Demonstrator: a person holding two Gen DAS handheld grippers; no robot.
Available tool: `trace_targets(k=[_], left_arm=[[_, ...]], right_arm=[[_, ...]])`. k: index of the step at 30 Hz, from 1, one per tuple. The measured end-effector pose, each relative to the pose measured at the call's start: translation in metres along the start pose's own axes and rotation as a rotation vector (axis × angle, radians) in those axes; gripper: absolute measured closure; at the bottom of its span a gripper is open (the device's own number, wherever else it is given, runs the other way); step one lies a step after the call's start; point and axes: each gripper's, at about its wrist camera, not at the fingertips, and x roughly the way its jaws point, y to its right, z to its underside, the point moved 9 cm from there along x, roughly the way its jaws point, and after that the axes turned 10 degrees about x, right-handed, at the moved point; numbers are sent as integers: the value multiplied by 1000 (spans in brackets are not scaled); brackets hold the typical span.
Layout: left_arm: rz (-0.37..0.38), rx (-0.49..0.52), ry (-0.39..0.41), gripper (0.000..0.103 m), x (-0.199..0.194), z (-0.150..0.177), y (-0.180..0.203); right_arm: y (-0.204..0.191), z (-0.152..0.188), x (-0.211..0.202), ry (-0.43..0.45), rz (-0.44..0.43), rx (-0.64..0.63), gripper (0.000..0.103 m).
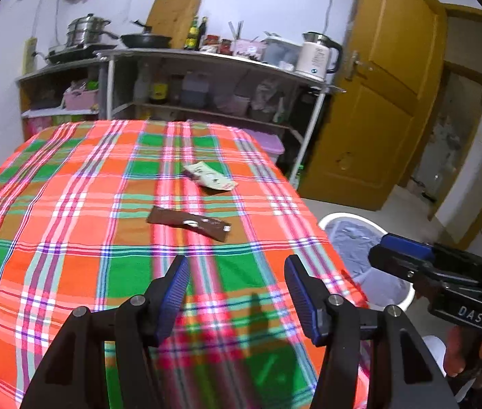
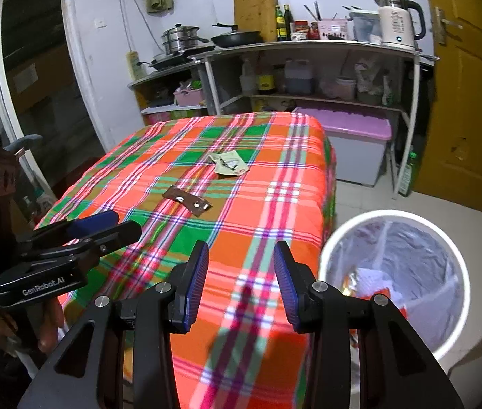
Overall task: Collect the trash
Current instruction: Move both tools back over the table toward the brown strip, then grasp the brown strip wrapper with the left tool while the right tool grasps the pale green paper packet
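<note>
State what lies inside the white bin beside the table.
The white bin holds a pale plastic liner. At its bottom sit crumpled white paper and orange-red scraps. The right gripper, jaws open, covers the bin's near-left part, so anything there is hidden.

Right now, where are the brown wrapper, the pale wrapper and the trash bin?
brown wrapper (image 1: 189, 223): left wrist view, its middle.
pale wrapper (image 1: 211, 178): left wrist view, its printed face.
trash bin (image 2: 394, 216): right wrist view, far white rim.

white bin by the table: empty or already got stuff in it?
Not empty. The right wrist view shows the round white bin, lined with a clear bag, holding orange and white scraps at the bottom. How full it is beyond that, cannot tell.
</note>
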Motion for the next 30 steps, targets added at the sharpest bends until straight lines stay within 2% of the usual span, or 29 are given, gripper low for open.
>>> trace_targets(k=[14,23,26,28,30], left_arm=[[-48,-165,-104,46,72,-15,-32],[-180,-204,-181,46,120,-19,-50],[-226,-182,-184,46,127,-22,-51],[-263,-156,-193,51,132,-22,-53],[-284,-145,-199,67,132,-23,-55]], right_arm=[[19,-18,30,-24,-2,31,62],[37,-30,40,-14,-21,57,62],[41,-32,43,-16,-24,66,62],[44,-33,45,-18,-23,71,62],[46,-34,46,-18,-21,74,62]])
